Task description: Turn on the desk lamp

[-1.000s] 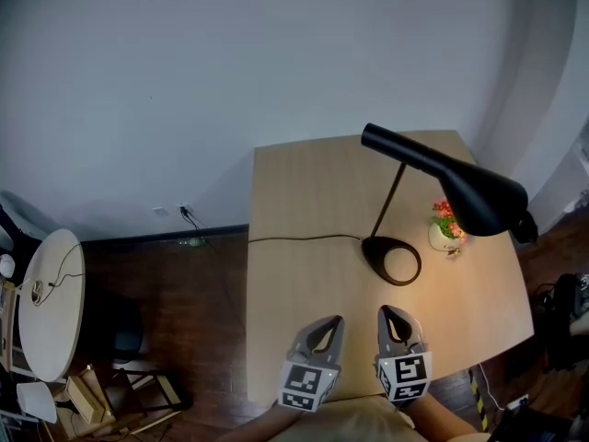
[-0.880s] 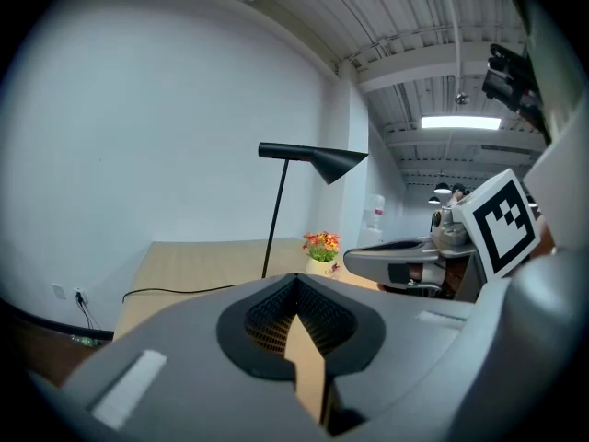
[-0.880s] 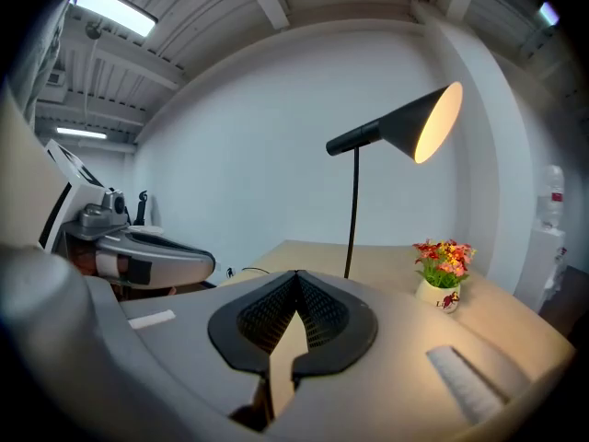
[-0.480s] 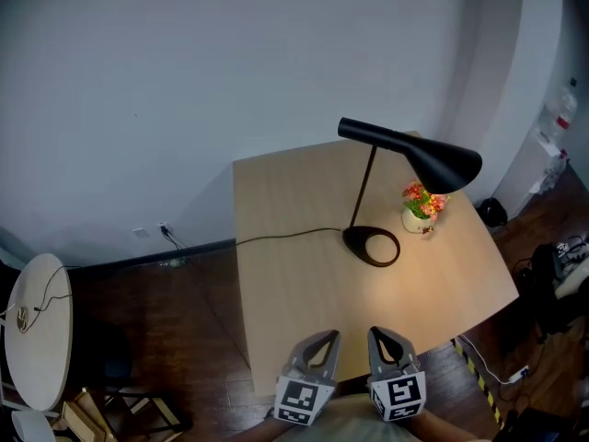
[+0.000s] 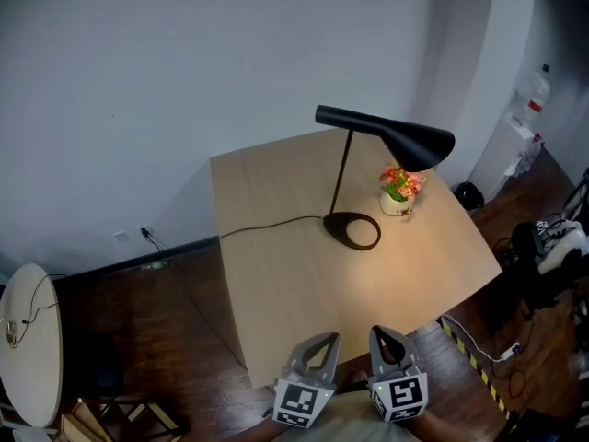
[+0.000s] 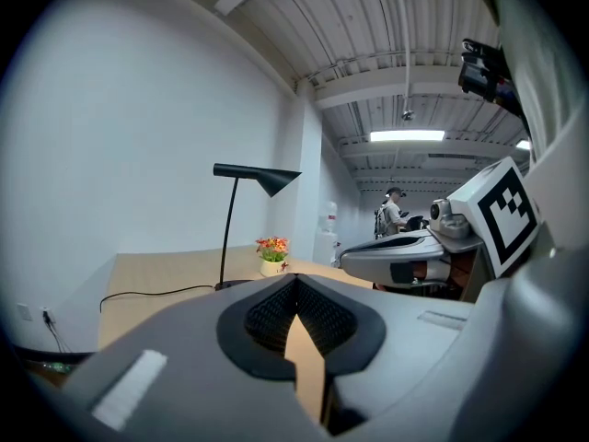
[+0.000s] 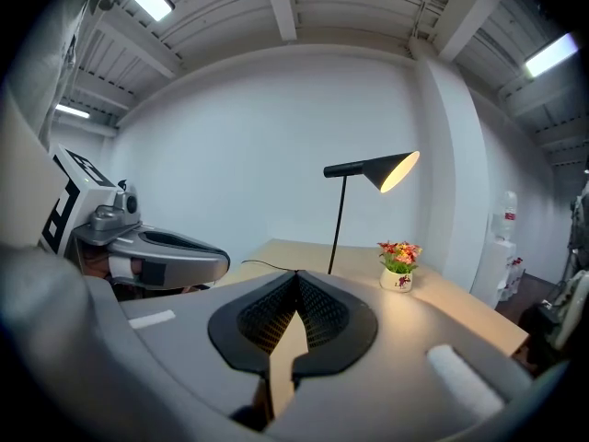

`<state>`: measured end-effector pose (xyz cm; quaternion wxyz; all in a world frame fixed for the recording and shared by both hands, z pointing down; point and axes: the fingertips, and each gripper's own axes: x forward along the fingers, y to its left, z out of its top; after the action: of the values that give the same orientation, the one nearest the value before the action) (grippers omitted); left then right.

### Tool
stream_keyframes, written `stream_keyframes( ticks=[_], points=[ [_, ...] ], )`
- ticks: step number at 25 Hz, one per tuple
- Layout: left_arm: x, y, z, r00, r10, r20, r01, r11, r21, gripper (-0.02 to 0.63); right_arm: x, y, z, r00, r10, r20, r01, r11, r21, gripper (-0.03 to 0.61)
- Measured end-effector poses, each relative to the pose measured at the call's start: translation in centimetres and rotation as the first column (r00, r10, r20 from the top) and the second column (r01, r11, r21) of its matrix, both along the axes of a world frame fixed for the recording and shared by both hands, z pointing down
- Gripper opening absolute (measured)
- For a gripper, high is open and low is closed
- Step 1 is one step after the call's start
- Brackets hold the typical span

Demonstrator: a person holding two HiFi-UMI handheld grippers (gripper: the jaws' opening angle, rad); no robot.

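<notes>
**Far ahead of both grippers, the lamp is glowing**

Out beyond the jaws, well apart from either tool, stands the desk lamp [image 5: 409, 143]. Its ring base [image 5: 352, 230] sits on the table [image 5: 276, 284], ahead and a little to the right gripper's side. A warm pool of light lies on the wood under the shade, and in the right gripper view the shade's mouth shines bright [image 7: 398, 170]. By my reading the lamp is lit and the job looks done.

The left gripper [image 5: 319, 343] hangs at the table's near edge, jaws pressed together on nothing. The right gripper [image 5: 388, 339] is just beside it, likewise clenched and empty.

If anything were left, it would be a long reach forward to the lamp. I cannot make out a switch, so holding clear seems the call.

The thin stem rises near upright from the base. The shade's long axis runs level across the grippers' line, widening toward the right-hand side, with its mouth turned down over the flower pot [image 5: 396, 196]. The cord [image 5: 267, 226] trails off to the left.
</notes>
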<state>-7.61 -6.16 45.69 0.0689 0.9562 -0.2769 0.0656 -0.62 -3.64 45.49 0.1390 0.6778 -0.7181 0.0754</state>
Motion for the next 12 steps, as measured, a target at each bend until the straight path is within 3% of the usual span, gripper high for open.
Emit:
stream_keyframes(
  ticks=[6,12],
  points=[
    [0.7,1.3,0.1,1.0,0.018,0.007,-0.018,1.0,-0.014,0.0,0.4,1.4,-0.3,1.0,0.015,0.008,-0.015,1.0,0.013,0.0],
    [3.7,3.8,-0.2,0.997,0.073,0.027,-0.073,0.997,-0.006,0.0,3.1,4.1,-0.4,0.997,0.071,0.034,-0.071,0.997,0.024,0.0]
  ],
)
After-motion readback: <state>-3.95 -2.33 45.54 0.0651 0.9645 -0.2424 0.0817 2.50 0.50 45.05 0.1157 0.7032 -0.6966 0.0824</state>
